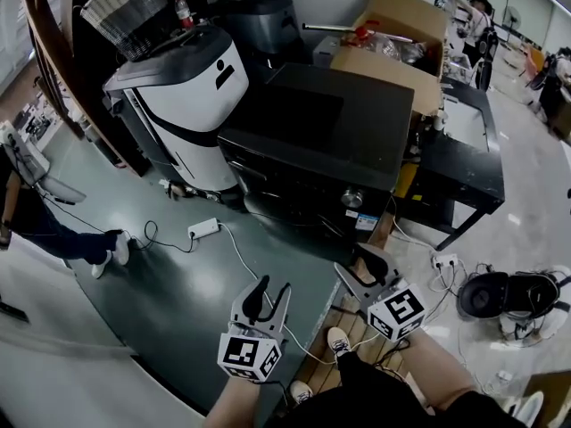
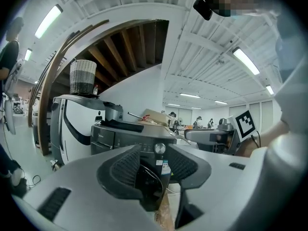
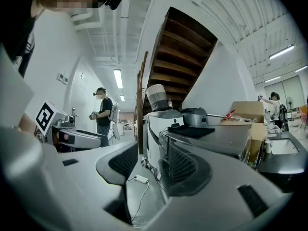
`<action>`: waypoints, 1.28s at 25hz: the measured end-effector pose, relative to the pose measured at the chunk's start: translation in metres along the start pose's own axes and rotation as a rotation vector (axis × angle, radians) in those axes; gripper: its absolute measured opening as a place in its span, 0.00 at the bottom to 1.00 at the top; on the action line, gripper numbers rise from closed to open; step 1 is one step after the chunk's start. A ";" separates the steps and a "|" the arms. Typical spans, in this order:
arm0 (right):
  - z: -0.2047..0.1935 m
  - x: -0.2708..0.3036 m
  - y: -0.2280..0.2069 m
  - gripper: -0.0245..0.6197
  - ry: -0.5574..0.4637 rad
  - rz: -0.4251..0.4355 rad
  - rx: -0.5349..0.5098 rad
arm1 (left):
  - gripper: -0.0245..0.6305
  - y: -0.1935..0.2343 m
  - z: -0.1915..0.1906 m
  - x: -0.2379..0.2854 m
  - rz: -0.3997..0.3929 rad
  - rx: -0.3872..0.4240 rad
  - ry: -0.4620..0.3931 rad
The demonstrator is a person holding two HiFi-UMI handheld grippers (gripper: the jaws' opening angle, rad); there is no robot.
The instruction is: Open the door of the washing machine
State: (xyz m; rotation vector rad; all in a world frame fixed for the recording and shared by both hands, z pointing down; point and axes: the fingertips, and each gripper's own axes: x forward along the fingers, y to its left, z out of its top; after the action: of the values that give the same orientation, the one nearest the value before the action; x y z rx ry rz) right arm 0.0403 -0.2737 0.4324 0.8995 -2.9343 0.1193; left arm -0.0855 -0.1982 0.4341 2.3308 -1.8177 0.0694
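Observation:
The black front-loading washing machine (image 1: 321,141) stands in the middle of the head view, its front facing me, with a silver knob (image 1: 351,198) on the panel. Both grippers hover low in front of it, apart from it. My left gripper (image 1: 273,291) is open with nothing between its pads. In the left gripper view it (image 2: 154,165) frames the machine's knob (image 2: 159,148) and the dark round door (image 2: 150,179). My right gripper (image 1: 364,270) is open and empty too. In the right gripper view it (image 3: 151,165) points past the machine's left corner (image 3: 166,143).
A white appliance (image 1: 183,105) with a basket (image 1: 125,12) on top stands left of the machine. A cardboard box (image 1: 393,43) sits behind it, a black table (image 1: 464,163) to its right. A power strip (image 1: 203,229) and cables lie on the floor. A person (image 3: 102,114) stands far left.

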 end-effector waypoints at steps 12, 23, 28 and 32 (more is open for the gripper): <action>-0.058 0.055 -0.056 0.37 0.072 0.047 0.012 | 0.40 0.017 -0.010 0.062 0.028 0.011 -0.053; -0.149 0.103 -0.102 0.37 0.223 0.055 0.017 | 0.42 0.041 -0.050 0.117 0.070 -0.006 -0.018; -0.203 0.117 -0.120 0.37 0.321 0.060 0.065 | 0.42 0.041 -0.070 0.133 0.073 -0.027 0.027; -0.241 0.126 -0.130 0.37 0.388 0.047 0.062 | 0.42 0.041 -0.083 0.135 0.078 -0.040 0.029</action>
State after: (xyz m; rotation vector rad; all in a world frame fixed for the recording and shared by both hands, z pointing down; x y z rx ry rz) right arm 0.0203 -0.4281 0.6903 0.7187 -2.6022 0.3467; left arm -0.0850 -0.3229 0.5410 2.2212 -1.8780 0.0764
